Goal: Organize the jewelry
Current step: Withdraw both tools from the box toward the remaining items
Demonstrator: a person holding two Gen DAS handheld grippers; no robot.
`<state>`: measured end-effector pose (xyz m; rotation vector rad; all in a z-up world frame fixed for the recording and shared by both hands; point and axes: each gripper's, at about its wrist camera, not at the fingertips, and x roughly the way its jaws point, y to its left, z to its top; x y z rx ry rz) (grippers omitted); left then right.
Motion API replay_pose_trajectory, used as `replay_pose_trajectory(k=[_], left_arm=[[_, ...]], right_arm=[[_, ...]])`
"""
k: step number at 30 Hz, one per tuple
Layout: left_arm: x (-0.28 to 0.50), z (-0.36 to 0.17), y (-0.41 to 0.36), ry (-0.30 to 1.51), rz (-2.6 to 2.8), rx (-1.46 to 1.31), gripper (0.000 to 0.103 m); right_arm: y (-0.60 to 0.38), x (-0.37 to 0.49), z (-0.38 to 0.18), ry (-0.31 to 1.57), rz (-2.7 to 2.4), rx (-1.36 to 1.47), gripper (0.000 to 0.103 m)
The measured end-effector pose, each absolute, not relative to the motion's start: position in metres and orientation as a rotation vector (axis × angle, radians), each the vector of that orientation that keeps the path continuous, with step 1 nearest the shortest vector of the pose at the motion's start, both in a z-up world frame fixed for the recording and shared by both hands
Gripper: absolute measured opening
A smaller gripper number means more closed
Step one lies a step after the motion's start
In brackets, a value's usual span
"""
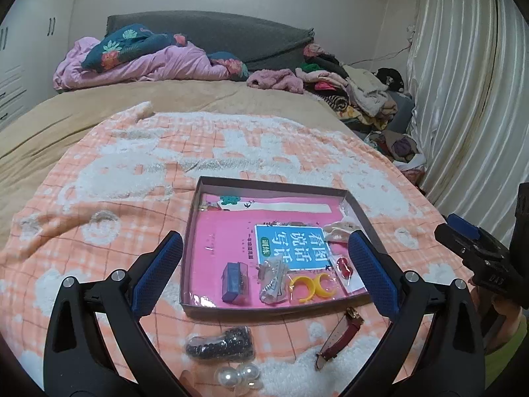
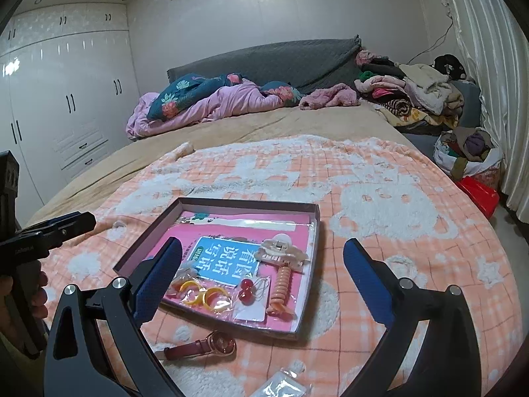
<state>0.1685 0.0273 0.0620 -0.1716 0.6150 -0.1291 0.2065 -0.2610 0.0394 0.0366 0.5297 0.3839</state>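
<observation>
Loose jewelry lies in front of the box, below both sets of wide, empty jaws.

Left to right in the left wrist view: the bag of dark beads (image 1: 220,344) and the pearls (image 1: 236,375) sit at lower centre on the blanket (image 1: 99,172), between the left gripper (image 1: 264,271) jaws; the watch (image 1: 340,337) lies lower right, strap running diagonally, just outside the box (image 1: 274,311). In the right wrist view the watch lies near the right gripper (image 2: 261,274)'s left jaw. Both grippers tilt downward; the right seems nearer the watch.
</observation>
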Motion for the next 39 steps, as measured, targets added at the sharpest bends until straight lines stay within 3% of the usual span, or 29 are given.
replay_pose_trajectory(k=[14,39], left_arm=[[0.14,0.075,0.031,0.58,-0.123,-0.165,0.094],[0.104,0.047,0.049,0.676,-0.05,-0.148,0.094]], right_arm=[[-0.26,0.174,0.048,0.51,0.405,0.005,0.098],[-0.243,0.144,0.024,0.586,0.452,-0.079,0.099]])
